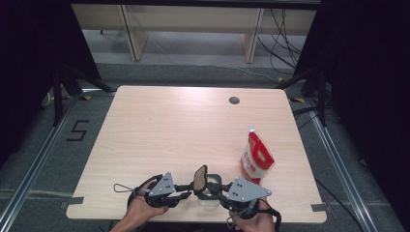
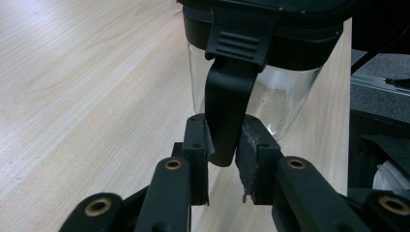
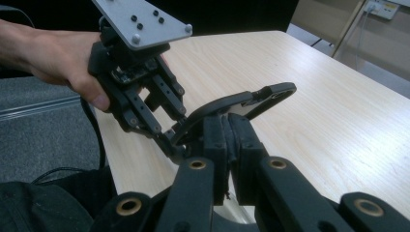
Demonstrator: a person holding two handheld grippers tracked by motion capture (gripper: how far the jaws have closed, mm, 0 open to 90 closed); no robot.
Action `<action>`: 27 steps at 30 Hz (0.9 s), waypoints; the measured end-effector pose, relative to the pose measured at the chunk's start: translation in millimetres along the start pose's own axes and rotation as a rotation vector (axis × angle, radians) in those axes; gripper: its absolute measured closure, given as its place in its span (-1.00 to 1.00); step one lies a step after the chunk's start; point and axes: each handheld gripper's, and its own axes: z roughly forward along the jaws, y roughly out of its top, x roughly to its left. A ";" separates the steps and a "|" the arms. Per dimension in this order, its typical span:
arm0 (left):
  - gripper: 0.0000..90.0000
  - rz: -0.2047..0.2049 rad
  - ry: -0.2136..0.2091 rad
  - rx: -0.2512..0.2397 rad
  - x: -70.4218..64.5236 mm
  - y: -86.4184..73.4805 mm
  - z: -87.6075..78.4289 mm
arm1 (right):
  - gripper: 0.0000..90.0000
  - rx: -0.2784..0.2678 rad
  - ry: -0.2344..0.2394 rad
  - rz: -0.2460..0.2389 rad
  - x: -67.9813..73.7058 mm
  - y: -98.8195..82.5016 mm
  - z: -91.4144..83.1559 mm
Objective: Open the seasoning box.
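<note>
At the near edge of the worktop (image 1: 193, 125) stands a clear jar (image 1: 208, 197) with a black rim, and both claws meet at it. The left claw (image 2: 225, 145) is clenched on a black latch tab (image 2: 227, 106) that hangs down the jar's (image 2: 270, 104) glass side from the black collar; the tab sits squarely between the two padded jaws, touching both. From above, the left claw (image 1: 186, 193) reaches in from the left, held by the person's left hand (image 1: 142, 205).

The right claw (image 3: 227, 140) comes in from the other side, its jaws pressed close together on the edge of the black lid (image 3: 241, 104), which is swung up and stands tilted over the jar; in the high view the lid (image 1: 200, 177) rises as a dark oval between the two grey plates. The jaws look shut on the lid's rim, though the contact point is partly hidden behind them. In the right gripper view the left hand (image 3: 63, 58) and its claw (image 3: 167, 140) are just beyond the lid.

The right hand (image 1: 254, 220) sits at the table's near edge. Just beside it, farther back and to the right, a red and white pouch (image 1: 256, 157) with a white spout stands upright, apart from the jar. A dark round hole (image 1: 234, 100) marks the worktop's far side, well away from everything
</note>
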 end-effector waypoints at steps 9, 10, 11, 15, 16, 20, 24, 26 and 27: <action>0.65 -0.005 0.007 0.007 -1.0 0.7 -0.1 | 0.93 0.003 0.012 0.005 7.1 6.3 6.0; 0.65 -0.006 0.005 0.008 -1.0 0.8 -0.1 | 0.93 0.004 0.011 0.002 7.6 7.3 6.9; 0.65 -0.007 0.011 0.005 -1.8 0.8 0.2 | 0.93 0.016 0.018 -0.007 9.0 9.5 8.0; 0.65 -0.007 0.010 0.007 -1.6 0.9 -0.1 | 0.93 0.010 0.017 -0.016 11.0 13.3 12.5; 0.65 -0.007 0.010 0.007 -1.6 0.9 -0.1 | 0.93 0.010 0.017 -0.016 11.0 13.3 12.5; 0.65 -0.009 0.018 0.005 -2.3 0.9 0.2 | 0.93 0.015 0.021 -0.028 13.0 16.4 17.2; 0.65 -0.011 0.021 0.007 -2.7 1.0 0.2 | 0.93 0.022 0.028 -0.034 14.5 19.1 21.5; 0.65 -0.010 0.024 0.009 -3.0 1.1 0.1 | 0.93 0.024 0.032 -0.034 15.3 19.8 23.4; 0.65 -0.009 0.024 0.010 -3.0 1.1 0.1 | 0.93 0.024 0.029 -0.045 15.0 20.4 25.3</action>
